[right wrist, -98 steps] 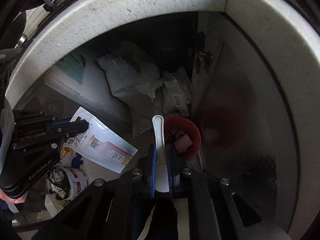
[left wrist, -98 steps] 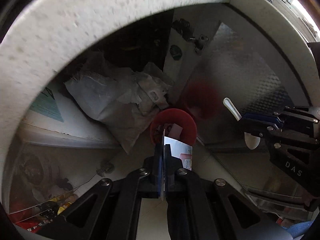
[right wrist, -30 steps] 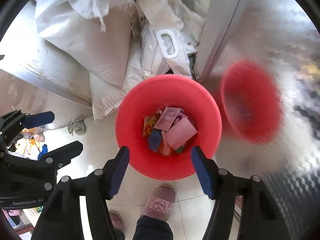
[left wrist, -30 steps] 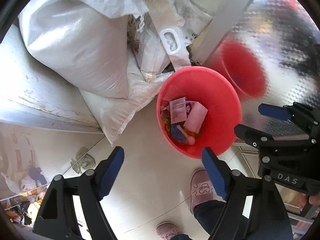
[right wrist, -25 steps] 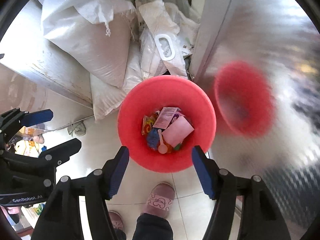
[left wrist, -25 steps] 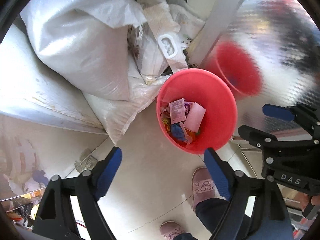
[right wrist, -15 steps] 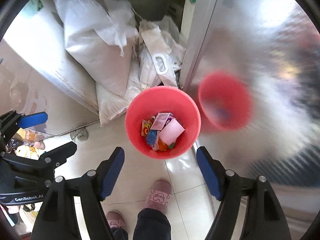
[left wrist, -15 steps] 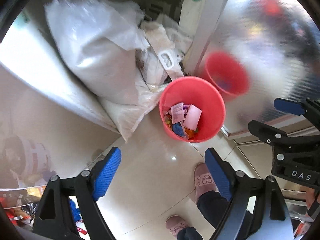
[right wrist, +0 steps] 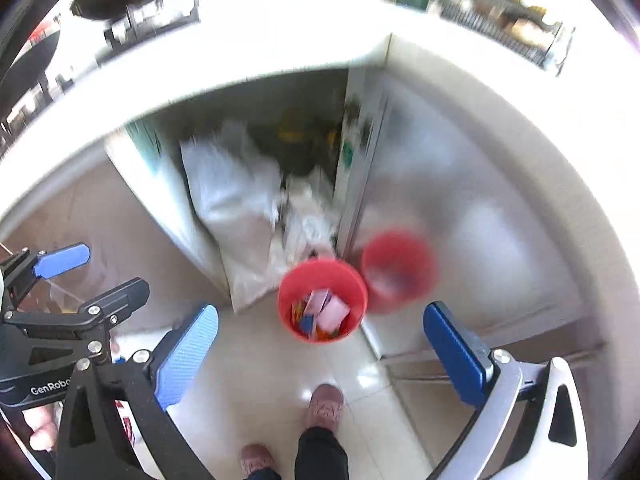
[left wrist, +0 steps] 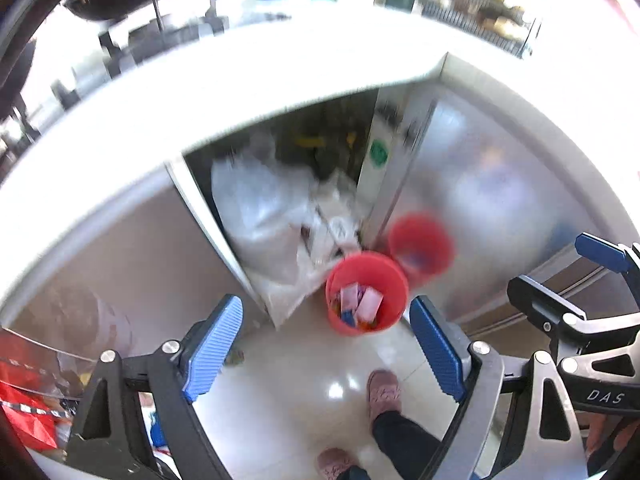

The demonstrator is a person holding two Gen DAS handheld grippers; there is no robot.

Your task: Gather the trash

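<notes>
Left wrist view first: the left gripper [left wrist: 326, 344] hangs high above the floor, jaws spread wide, nothing between the blue pads. Straight ahead and well below sits the red bin [left wrist: 367, 293], upright on the pale tiles by the open cupboard, paper scraps and wrappers lying in its bottom. White sacks [left wrist: 264, 220] crowd behind it, and a red reflection shows on the shiny door [left wrist: 492, 200] to its right.

Right wrist view agrees: the right gripper [right wrist: 322, 350] is also wide open and empty, with the bin [right wrist: 322, 301] centred between its pads, far below. A slipper [right wrist: 325, 405] stands just short of the bin.

Both tools look about equally far from the bin; my read is the next piece of trash lies elsewhere, likely up on the counter [right wrist: 260, 56], though blur hides what is on it.
</notes>
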